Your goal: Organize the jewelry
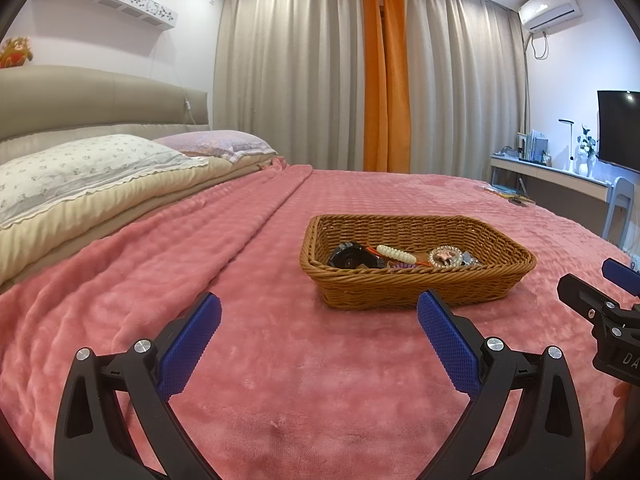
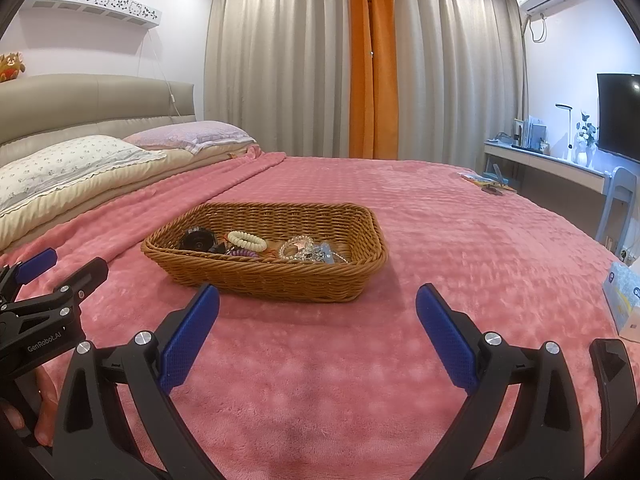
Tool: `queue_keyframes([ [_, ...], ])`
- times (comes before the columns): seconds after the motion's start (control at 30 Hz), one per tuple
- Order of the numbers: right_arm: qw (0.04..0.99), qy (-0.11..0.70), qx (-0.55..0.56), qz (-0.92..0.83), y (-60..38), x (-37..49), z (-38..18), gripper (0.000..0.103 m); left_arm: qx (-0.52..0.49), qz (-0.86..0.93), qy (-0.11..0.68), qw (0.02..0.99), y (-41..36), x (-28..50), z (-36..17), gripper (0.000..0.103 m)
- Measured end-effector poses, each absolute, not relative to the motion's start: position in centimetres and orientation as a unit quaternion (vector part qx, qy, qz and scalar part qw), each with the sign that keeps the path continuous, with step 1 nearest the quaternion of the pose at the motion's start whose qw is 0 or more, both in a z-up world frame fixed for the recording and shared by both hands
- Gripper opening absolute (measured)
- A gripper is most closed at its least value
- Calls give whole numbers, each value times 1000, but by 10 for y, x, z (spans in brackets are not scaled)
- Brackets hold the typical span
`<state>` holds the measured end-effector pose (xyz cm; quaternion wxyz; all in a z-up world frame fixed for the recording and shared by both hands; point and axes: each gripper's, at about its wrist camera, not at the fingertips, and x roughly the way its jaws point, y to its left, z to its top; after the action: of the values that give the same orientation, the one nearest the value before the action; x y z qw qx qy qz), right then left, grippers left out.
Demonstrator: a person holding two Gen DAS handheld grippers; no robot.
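A brown wicker basket [image 1: 416,288] stands on the pink bedspread; it also shows in the right wrist view [image 2: 264,276]. In it lie a black round piece [image 1: 350,256], a cream spiral hair tie [image 1: 396,254], a purple coil tie [image 2: 242,253] and a clear beaded bracelet [image 1: 444,257] with other small trinkets. My left gripper [image 1: 319,314] is open and empty, a short way in front of the basket. My right gripper [image 2: 318,306] is open and empty, just short of the basket's near wall.
Pillows [image 1: 88,164] and a padded headboard lie at the left. Small items [image 2: 486,183] rest near the bed's far right edge. A tissue box [image 2: 624,300] and a dark phone-like object [image 2: 614,368] sit at the right. A desk with a monitor [image 2: 618,112] stands beyond.
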<state>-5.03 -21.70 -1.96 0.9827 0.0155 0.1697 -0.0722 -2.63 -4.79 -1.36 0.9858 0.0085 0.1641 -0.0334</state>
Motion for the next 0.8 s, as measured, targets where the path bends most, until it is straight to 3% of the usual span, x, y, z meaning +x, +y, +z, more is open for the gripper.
queue_keyframes([
  [0.8, 983, 170, 15, -72, -216, -50, -19, 94, 11, -31, 158, 987, -49, -28, -13, 95],
])
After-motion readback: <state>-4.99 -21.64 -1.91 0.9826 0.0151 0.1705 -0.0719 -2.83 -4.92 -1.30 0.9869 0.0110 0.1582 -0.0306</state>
